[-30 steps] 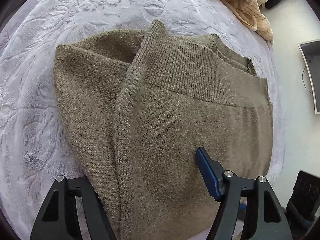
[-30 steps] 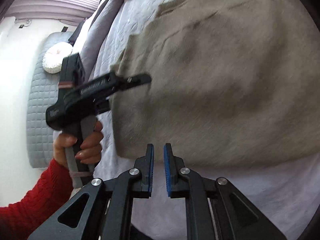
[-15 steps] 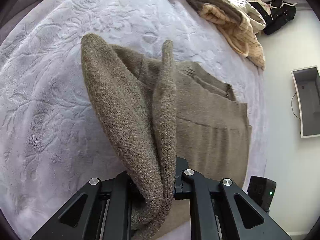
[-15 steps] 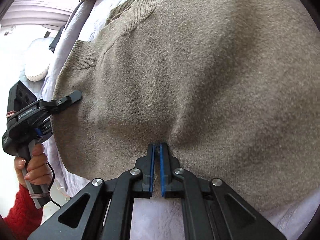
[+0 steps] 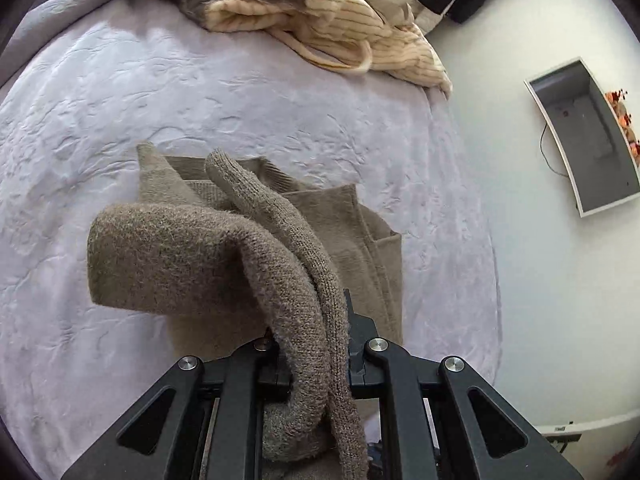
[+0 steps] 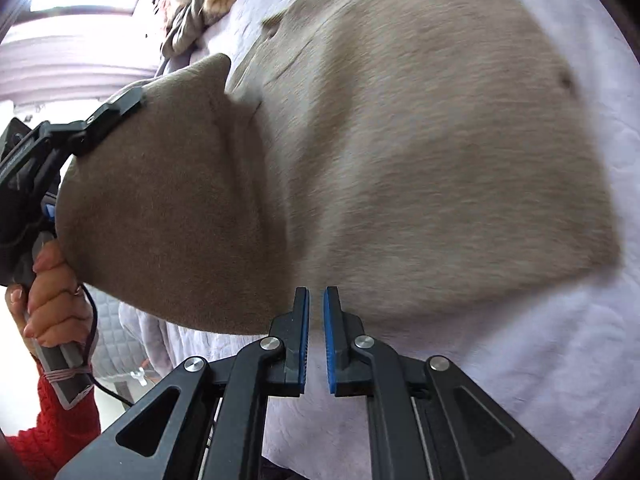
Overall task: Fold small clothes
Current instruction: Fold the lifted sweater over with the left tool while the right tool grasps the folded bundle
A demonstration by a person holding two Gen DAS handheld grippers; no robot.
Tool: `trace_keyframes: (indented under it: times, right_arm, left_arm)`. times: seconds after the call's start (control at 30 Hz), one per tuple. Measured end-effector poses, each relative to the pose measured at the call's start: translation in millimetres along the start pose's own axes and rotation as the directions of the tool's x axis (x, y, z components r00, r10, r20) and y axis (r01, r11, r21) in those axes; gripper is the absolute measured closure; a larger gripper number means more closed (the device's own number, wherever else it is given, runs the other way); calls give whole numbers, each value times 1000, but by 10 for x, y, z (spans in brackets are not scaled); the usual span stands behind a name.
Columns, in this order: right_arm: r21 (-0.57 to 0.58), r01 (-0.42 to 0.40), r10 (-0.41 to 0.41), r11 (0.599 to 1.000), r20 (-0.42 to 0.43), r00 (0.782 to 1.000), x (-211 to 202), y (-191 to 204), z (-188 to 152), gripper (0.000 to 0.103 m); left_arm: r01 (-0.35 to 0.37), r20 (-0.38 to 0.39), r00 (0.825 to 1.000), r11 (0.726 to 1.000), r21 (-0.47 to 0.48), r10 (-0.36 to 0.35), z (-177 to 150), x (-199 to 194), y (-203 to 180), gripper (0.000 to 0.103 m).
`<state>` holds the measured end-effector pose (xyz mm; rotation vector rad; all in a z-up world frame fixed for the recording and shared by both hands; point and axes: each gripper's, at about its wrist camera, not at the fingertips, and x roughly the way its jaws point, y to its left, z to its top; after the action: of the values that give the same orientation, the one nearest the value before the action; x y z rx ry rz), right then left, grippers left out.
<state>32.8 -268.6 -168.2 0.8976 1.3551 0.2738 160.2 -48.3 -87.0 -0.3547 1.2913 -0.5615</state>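
An olive-brown knit sweater lies on a pale lilac bedspread. My left gripper is shut on a thick fold of the sweater and holds it lifted above the rest of the garment. In the right wrist view the sweater spreads wide, with its left part raised by the left gripper. My right gripper sits at the sweater's near edge, its blue pads a small gap apart with nothing between them.
A heap of cream and grey clothes lies at the far end of the bed. The bed's right edge drops to a white floor with a grey tray. A hand in a red sleeve holds the left gripper.
The left gripper has lifted its fold of sweater higher and toward the far side. The right gripper has opened slightly and let go of the sweater's edge it was pinching.
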Motion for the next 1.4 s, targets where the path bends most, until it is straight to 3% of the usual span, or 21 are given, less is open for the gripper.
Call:
trace_keyframes:
  times: [0.1, 0.17, 0.27, 0.37, 0.57, 0.73, 0.8, 1.0, 1.13, 1.2, 1.27, 1.3, 1.33, 1.37, 1.4]
  right_arm:
    - [39, -2, 1, 999, 31, 1000, -141, -188, -4, 95]
    - [74, -5, 2, 997, 45, 999, -242, -385, -11, 95]
    - [118, -15, 8, 993, 57, 998, -319, -598, -44, 95]
    - [140, -22, 12, 990, 68, 998, -367, -742, -62, 95]
    - [167, -66, 50, 984, 98, 994, -504, -869, -39, 95]
    - [186, -140, 116, 972, 139, 984, -539, -954, 82, 93]
    - [194, -171, 141, 966, 160, 977, -518, -951, 145, 90]
    - [218, -231, 193, 948, 182, 964, -408, -881, 316, 77]
    - [238, -262, 217, 935, 199, 956, -404, -881, 365, 75]
    - [261, -298, 245, 918, 218, 945, -444, -970, 331, 75]
    - [287, -358, 291, 888, 250, 923, -476, -1059, 309, 67]
    - [301, -396, 320, 868, 272, 908, -493, -1108, 298, 64]
    - [313, -430, 345, 847, 292, 892, -507, -1158, 285, 60]
    - [328, -465, 369, 823, 314, 875, -515, -1203, 279, 57]
    - [344, -498, 392, 796, 334, 857, -521, -1252, 271, 56]
  left_arm:
    - [-53, -39, 998, 997, 62, 55, -20, 389, -383, 87]
    - [-153, -62, 985, 979, 136, 163, -68, 721, -636, 87]
    - [-301, -57, 944, 920, 252, 324, -204, 1128, -867, 87]
    - [-387, -12, 911, 866, 317, 412, -308, 1257, -1026, 87]
    - [-485, 42, 856, 772, 411, 515, -410, 1253, -1257, 87]
    - [-516, 57, 835, 743, 426, 547, -432, 1227, -1402, 87]
    - [-514, 60, 837, 741, 433, 545, -438, 1202, -1459, 86]
    - [-410, 51, 895, 775, 481, 443, -556, 1059, -1649, 86]
    - [-329, 49, 938, 836, 440, 343, -557, 818, -1567, 86]
    - [-316, 71, 946, 861, 399, 315, -512, 668, -1447, 86]
    - [-322, 102, 947, 880, 350, 306, -450, 524, -1277, 86]
    - [-337, 117, 942, 884, 324, 316, -419, 473, -1180, 73]
    - [-352, 132, 936, 889, 293, 327, -387, 413, -1061, 30]
    - [-362, 160, 931, 893, 268, 330, -366, 352, -964, 11]
    - [-370, 200, 924, 896, 248, 326, -352, 284, -870, 4]
